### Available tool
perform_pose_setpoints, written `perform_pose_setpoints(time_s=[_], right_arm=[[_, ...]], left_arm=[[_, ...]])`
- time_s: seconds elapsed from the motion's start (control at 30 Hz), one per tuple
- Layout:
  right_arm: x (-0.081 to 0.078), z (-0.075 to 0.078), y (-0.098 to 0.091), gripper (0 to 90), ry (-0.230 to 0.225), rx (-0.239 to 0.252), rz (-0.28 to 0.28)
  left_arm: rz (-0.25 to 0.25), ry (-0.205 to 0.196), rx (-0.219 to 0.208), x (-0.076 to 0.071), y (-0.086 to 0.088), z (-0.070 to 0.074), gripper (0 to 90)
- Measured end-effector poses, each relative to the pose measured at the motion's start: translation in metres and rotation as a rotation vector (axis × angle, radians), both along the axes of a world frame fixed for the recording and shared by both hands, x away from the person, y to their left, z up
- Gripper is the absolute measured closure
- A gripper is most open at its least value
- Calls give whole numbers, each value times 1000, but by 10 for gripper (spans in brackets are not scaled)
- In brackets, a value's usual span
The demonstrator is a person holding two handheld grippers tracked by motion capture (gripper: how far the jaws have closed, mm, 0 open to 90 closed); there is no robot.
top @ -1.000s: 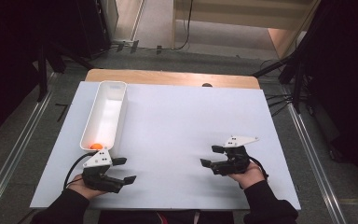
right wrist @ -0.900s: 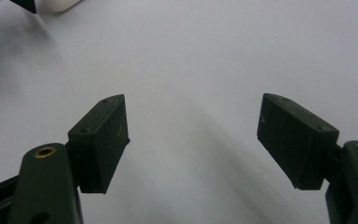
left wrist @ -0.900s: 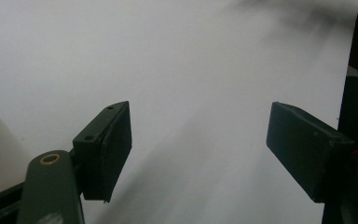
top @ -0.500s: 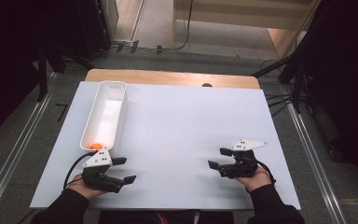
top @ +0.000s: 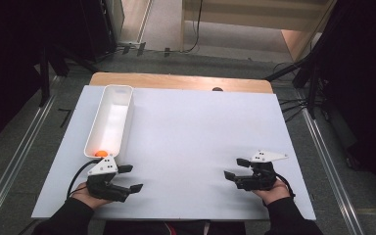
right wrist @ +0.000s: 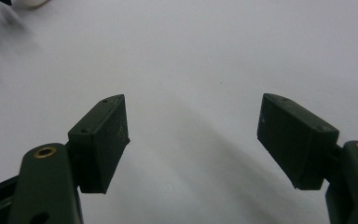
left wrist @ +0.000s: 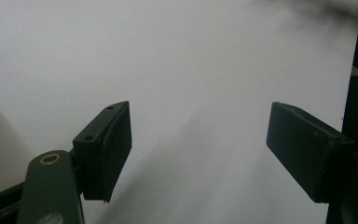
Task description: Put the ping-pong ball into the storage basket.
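So we're parked at the near edge of the counter (top: 191, 127) with nothing in either set of tongs: the left tongs (top: 127, 178) are spread wide over bare white surface, and the right tongs (top: 236, 168) are wide too, nothing between the pads in either gripper view. The only thing worth grabbing is the little orange ball (top: 101, 153), sitting inside the long white tray (top: 94, 128) at its near end, just beyond our left tongs. The rest of that tray looks bare. Our read is that we're between steps, with a pick about to start. Next move probably calls for lifting the left tongs over the tray's near wall, dropping straight down around the ball, and closing gently so it doesn't roll away.
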State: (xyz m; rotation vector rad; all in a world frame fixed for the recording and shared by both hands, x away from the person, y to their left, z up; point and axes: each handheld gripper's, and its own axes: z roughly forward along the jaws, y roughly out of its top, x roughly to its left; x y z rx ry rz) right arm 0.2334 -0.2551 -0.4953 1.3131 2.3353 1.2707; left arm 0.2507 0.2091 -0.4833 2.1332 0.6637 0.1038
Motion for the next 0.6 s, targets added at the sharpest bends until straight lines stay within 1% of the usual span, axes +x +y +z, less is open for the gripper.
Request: perform_pose_setpoints(time_s=[0.23, 0.6], right_arm=[[-4, -3, -3, 234, -2, 2, -7], [-3, -3, -3, 235, -9, 0, -6]], left_arm=[[0, 3, 2, 0, 0, -1, 229], [-5, 7, 8, 1, -1, -1, 229]])
